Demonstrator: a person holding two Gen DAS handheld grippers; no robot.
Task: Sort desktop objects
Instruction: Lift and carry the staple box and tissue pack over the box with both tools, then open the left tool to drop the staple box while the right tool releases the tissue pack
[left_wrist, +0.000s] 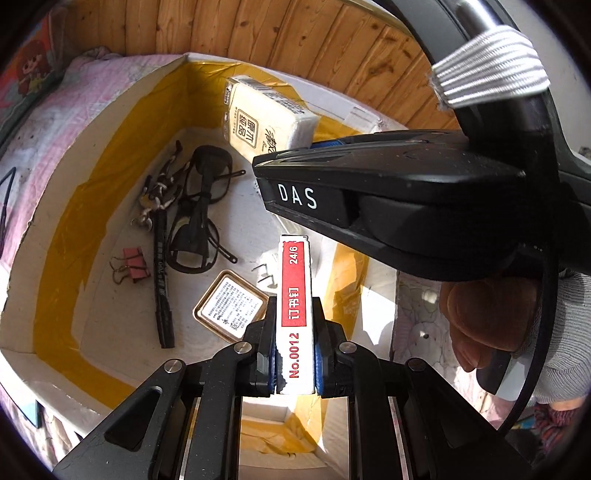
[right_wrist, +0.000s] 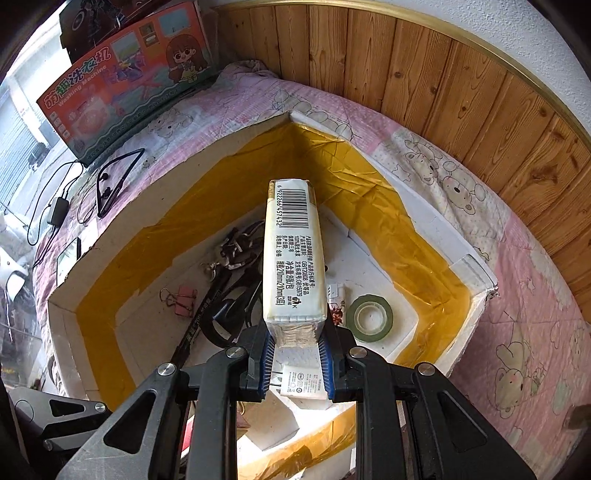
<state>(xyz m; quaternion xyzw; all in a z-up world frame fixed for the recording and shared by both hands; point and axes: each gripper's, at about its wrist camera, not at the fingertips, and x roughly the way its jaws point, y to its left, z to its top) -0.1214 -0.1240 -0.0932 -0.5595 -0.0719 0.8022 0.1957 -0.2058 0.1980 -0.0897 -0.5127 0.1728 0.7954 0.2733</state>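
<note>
Low in both frames, your jaws are loaded: left gripper (left_wrist: 295, 354) clamped on the slim red-and-white staple box (left_wrist: 295, 317), right gripper (right_wrist: 297, 350) clamped on the cream tissue pack (right_wrist: 293, 254). Each points its long axis forward, over the white yellow-taped foam box (right_wrist: 406, 229). Floor lies directly below, so lower and let go!
</note>
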